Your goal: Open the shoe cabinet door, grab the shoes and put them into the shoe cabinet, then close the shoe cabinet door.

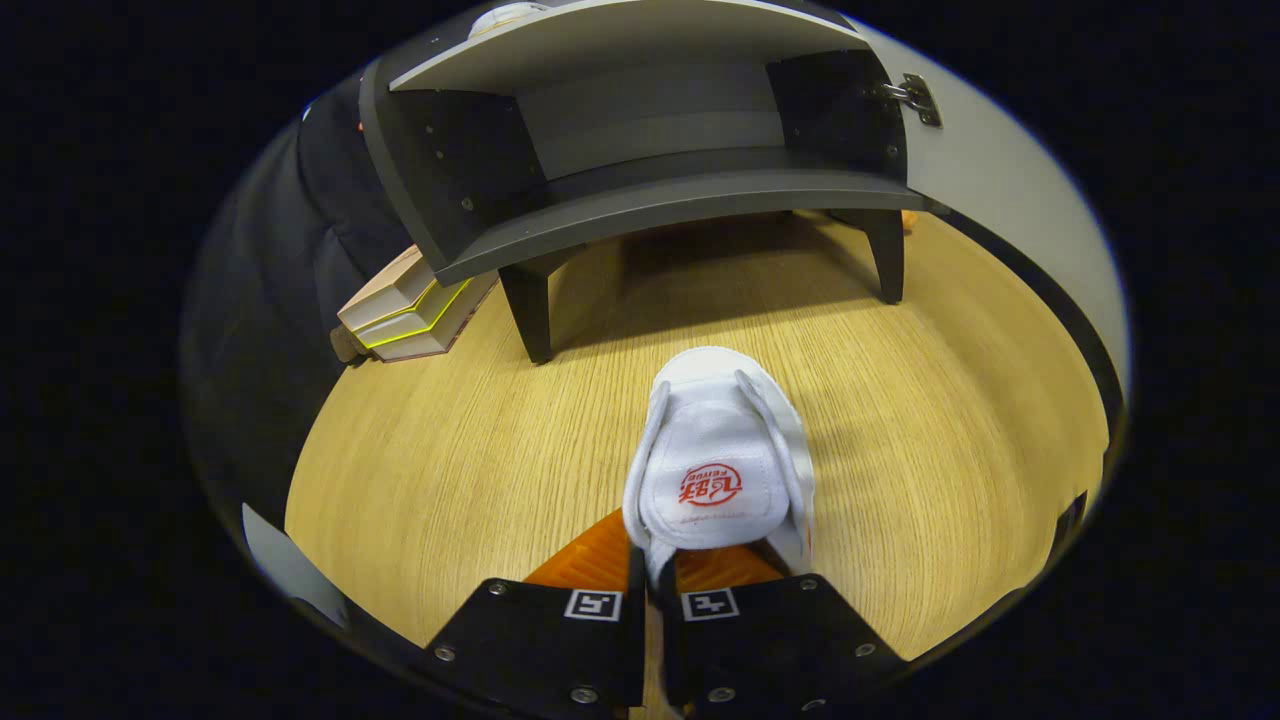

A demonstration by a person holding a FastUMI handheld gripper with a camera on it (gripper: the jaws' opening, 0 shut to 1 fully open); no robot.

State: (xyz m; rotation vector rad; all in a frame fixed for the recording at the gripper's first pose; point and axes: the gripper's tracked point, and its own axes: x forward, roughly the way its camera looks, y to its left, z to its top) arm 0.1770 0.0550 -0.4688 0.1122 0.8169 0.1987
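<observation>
A white shoe (718, 455) with a red mark on its insole hangs from my gripper (652, 570), toe pointing away toward the cabinet. Both fingers are pressed together on the shoe's heel rim, so the gripper is shut on it. Beyond the shoe stands the dark grey shoe cabinet (640, 205) on short legs, its compartment open and bare inside. Its pale door (1000, 190) is swung out to the right, with a metal hinge (915, 97) showing at the edge. The shoe is held above the wooden tabletop (450, 460), well short of the cabinet opening.
A stack of books (410, 315) with a yellow-green stripe lies to the left of the cabinet's front leg. A white object (505, 15) rests on the cabinet top. Dark cloth hangs behind on the left.
</observation>
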